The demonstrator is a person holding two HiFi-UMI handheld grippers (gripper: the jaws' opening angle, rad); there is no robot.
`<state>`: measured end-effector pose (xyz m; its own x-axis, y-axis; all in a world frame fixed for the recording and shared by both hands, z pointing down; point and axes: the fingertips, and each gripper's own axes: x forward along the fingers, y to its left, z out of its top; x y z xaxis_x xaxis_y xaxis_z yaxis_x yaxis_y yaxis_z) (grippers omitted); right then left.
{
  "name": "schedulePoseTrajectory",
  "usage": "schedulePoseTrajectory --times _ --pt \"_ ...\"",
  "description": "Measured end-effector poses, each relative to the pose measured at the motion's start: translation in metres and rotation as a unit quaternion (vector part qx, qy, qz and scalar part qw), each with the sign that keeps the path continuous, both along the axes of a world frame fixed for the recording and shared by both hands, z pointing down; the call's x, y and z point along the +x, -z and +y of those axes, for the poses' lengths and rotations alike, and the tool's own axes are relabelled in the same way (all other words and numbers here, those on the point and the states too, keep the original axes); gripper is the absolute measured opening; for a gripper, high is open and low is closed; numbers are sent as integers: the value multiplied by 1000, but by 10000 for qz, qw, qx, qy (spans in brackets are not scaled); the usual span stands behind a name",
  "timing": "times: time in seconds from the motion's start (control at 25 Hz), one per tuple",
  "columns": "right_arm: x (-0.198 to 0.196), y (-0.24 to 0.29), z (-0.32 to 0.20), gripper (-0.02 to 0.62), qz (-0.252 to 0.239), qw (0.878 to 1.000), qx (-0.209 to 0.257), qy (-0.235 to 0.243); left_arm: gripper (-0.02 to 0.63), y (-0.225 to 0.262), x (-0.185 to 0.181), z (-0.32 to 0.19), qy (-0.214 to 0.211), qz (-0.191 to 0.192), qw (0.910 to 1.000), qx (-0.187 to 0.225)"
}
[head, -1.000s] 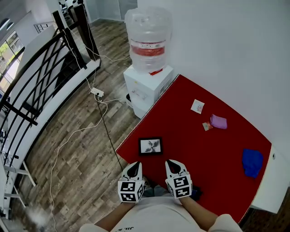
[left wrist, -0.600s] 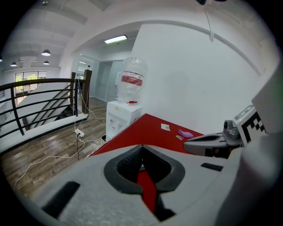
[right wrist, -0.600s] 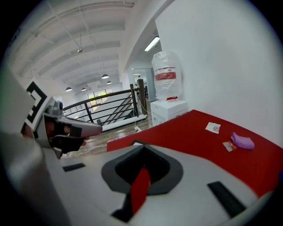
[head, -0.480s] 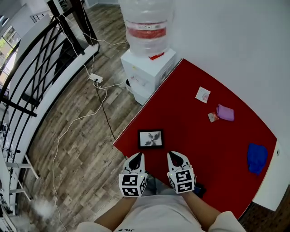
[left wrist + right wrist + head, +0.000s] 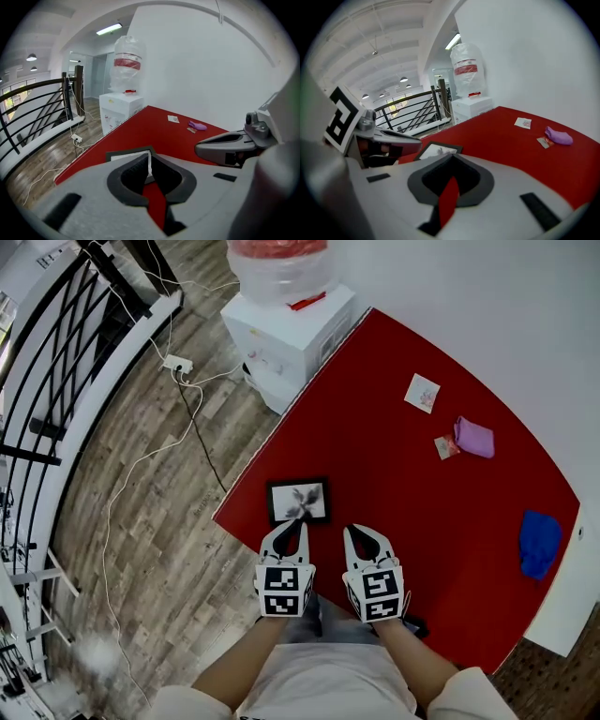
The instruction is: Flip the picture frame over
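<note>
With fingers pressed together and empty, the left gripper [image 5: 297,525] and right gripper [image 5: 362,533] have dropped toward the picture frame [image 5: 299,502], which lies face-up near the desk's [image 5: 403,512] left edge, still unflipped.

Nothing legible — no text can be read.

Open tabletop [image 5: 403,512] beyond picture frame [image 5: 298,501]

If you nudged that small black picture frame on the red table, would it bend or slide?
The picture frame looks straight-edged, so probably stiff. Lying flat, it should slide, not tip. It sits near the edge of the red table, so a push might drop it.
</note>
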<state>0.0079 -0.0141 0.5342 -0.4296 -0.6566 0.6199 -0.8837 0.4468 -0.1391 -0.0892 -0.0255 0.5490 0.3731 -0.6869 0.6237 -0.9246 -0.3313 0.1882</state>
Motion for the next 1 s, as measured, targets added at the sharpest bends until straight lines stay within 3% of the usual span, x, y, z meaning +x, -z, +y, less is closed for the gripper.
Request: schedulePoseTrajectory --times 0.2,0.4,0.6,0.84,1.0 --pt "5 -16 1 5 -24 9999 -118 -52 76 -24 22 -12 -19 16 9996 -291" --pt "19 -32 -6 5 70 9996 -157 -224 137 -46 38 -28 235 106 9977 -627" --pt "34 -40 -16 5 -13 9989 -190 -420 155 -67 53 -41 395 81 9950 -911" --pt "45 -48 -15 5 -116 9983 -275 -496 170 -91 58 -43 606 -169 9912 -1161" --pt "49 -51 -14 5 -172 9981 -323 -502 169 -96 57 -43 699 -554 9889 -1190"
